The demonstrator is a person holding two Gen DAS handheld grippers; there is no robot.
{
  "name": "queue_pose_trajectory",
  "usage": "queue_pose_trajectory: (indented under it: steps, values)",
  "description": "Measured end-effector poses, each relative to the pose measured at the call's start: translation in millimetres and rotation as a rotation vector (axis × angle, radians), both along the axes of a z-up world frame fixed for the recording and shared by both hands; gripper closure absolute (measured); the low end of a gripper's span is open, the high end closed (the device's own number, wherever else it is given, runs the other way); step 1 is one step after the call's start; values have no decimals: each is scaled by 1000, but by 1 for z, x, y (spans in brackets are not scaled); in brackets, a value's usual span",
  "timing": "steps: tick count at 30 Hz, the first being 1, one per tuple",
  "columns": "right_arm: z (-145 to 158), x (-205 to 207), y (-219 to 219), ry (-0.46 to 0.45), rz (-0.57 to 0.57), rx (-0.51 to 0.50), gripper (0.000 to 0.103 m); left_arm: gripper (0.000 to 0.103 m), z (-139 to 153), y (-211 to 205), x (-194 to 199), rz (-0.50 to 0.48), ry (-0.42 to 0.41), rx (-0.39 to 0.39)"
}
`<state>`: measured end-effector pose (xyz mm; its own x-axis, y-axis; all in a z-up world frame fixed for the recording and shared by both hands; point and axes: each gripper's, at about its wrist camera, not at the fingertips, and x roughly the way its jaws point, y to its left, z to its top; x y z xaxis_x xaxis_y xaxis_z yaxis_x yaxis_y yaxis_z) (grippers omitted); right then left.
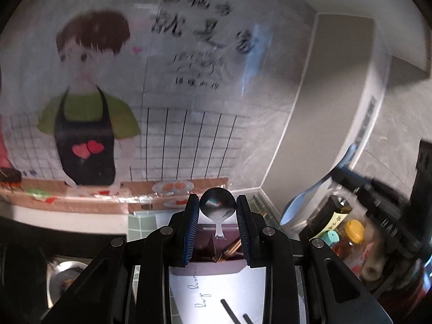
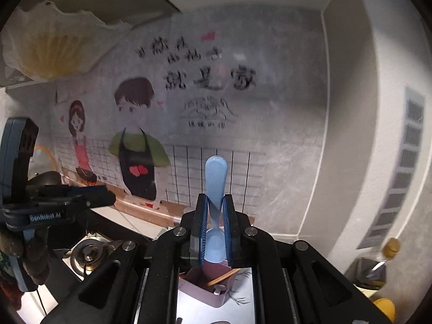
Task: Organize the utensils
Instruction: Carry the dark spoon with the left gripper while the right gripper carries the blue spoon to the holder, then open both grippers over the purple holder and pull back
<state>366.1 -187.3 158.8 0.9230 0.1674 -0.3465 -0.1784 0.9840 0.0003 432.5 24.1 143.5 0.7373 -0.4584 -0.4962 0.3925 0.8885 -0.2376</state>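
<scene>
My left gripper is shut on a shiny metal spoon. Its round bowl is pinched between the two pads and its handle hangs down. My right gripper is shut on a light blue plastic spoon, handle pointing up and bowl low between the fingers. The blue spoon also shows at the right of the left wrist view. Below both grippers stands a mauve utensil box holding wooden chopsticks. The left gripper appears at the left of the right wrist view.
A white sheet with script lies under the box. Sauce bottles and an oil bottle crowd the right corner. A stove burner and a metal pot are on the left. A cartoon-sticker wall stands close ahead.
</scene>
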Motion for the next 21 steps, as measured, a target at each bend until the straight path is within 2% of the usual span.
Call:
queue_pose_trajectory:
  steps: [6, 12, 16, 19, 21]
  values:
    - [-51, 52, 0, 146, 10, 60, 93, 74, -33, -3, 38, 13, 74, 22]
    - [-88, 82, 10, 229, 3, 56, 93, 74, -72, -10, 66, 11, 147, 41]
    - [-108, 91, 14, 272, -5, 36, 93, 74, -95, -12, 78, 9, 183, 25]
    - [-121, 98, 10, 339, 22, 76, 91, 70, -107, -13, 84, -14, 208, 9]
    - [-125, 99, 5, 355, 22, 102, 89, 58, -111, -13, 83, -15, 214, -5]
